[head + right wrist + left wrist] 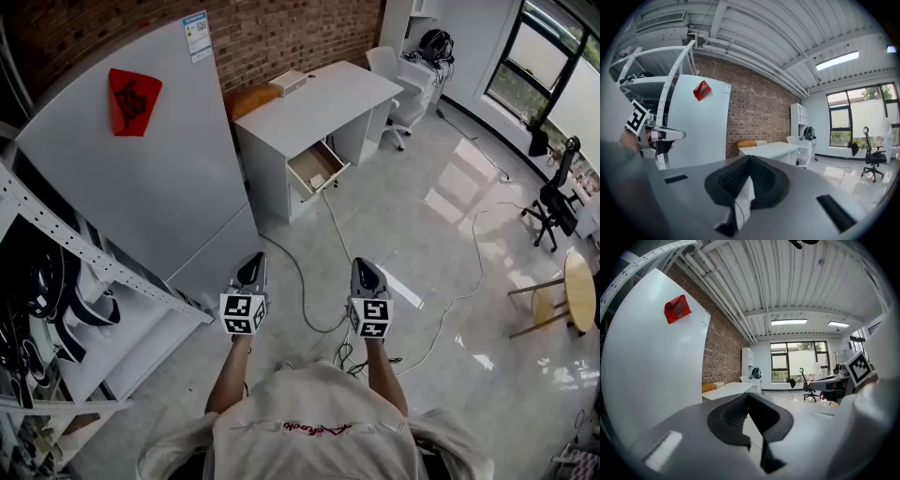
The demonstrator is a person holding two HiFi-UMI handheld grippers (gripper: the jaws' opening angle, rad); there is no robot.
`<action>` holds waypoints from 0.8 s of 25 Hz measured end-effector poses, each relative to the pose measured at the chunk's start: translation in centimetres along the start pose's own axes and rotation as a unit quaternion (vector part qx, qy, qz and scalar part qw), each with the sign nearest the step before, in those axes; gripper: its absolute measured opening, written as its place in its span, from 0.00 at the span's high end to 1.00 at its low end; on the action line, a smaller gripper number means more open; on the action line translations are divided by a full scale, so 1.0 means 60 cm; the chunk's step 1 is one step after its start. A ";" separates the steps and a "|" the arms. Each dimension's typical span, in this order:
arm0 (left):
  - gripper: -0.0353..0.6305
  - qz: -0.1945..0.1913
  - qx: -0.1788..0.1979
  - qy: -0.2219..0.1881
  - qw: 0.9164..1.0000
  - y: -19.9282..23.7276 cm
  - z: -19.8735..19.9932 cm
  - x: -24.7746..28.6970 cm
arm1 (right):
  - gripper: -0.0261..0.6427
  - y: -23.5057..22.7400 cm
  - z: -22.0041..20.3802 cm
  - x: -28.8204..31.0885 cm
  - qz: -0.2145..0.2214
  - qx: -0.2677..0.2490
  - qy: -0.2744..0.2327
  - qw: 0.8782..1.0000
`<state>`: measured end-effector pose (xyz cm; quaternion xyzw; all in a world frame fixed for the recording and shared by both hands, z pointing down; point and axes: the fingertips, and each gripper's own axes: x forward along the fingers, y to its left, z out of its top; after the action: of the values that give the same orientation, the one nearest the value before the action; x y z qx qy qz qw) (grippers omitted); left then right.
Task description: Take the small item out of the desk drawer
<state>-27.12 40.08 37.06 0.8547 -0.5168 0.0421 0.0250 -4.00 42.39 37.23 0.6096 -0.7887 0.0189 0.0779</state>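
The left hand-held gripper (pixel 250 270) and right hand-held gripper (pixel 367 273) were both closed and empty, well short of the open drawer (pixel 317 170) under the tabletop (pixel 323 98). Any small item inside was indiscernible. Walking closer first seemed wise.

Daylight floods in from the windows (pixel 548 56), glare blazing off the glossy floor (pixel 459 197). Ceiling lights (pixel 789 321) glow too. Gripper views bulge hard, corners black; left gripper (pixel 749 399) and right gripper (pixel 749 161) blur up close.

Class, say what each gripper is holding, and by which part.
Nothing is held: the left gripper and the right gripper are both shut and empty, well short of the open drawer.
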 end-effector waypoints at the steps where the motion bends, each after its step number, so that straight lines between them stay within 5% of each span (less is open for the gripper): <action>1: 0.94 0.000 0.001 0.000 1.000 -0.002 0.001 0.001 | 0.94 -0.004 0.000 -0.002 -0.001 0.002 -0.002 1.000; 20: 0.94 0.013 0.015 -0.002 1.000 -0.070 0.021 0.072 | 0.94 -0.096 -0.012 -0.008 0.022 0.004 -0.009 1.000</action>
<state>-21.33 38.09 36.22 0.8483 -0.5272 0.0486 0.0112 1.72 41.45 37.49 0.5922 -0.8027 0.0184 0.0673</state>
